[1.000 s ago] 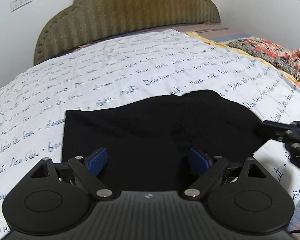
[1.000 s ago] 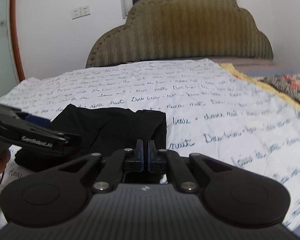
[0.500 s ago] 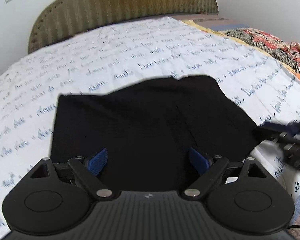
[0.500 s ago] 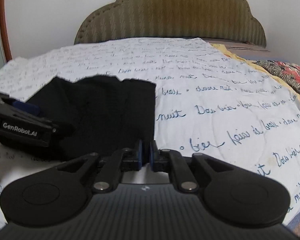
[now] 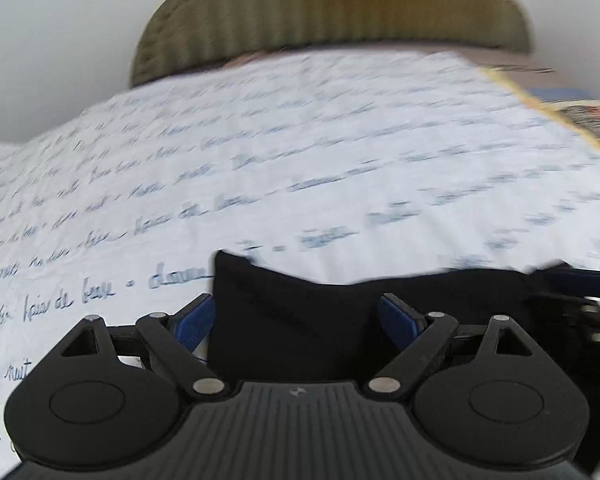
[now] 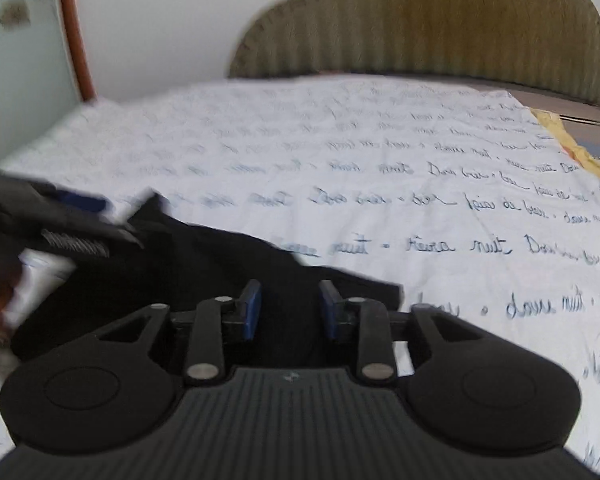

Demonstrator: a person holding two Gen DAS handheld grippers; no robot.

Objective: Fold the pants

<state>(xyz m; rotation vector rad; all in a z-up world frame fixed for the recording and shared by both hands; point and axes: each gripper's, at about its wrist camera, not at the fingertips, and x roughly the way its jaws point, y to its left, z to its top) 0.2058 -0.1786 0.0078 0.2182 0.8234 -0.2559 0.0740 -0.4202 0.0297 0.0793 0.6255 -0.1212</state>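
Note:
The black pants (image 5: 308, 312) lie folded on the white bedsheet with blue handwriting. My left gripper (image 5: 298, 318) is open, low over the pants' left part, its blue pads (image 5: 192, 320) wide apart. My right gripper (image 6: 288, 312) is open with a narrower gap, low over the right part of the pants (image 6: 204, 264). The right gripper shows blurred at the right edge of the left wrist view (image 5: 592, 308). The left gripper shows blurred at the left of the right wrist view (image 6: 60, 220). Both views are motion-blurred.
The white bedsheet (image 6: 380, 168) covers the bed ahead. An olive padded headboard (image 5: 332, 12) stands at the far end against a white wall. A patterned red and black cloth (image 5: 592, 120) lies at the bed's right edge. A brown curved frame (image 6: 74, 32) stands at the left.
The right gripper has opened from shut. Both grippers have dropped lower and closer over the pants, so less of the black cloth shows ahead. The left gripper stays open.

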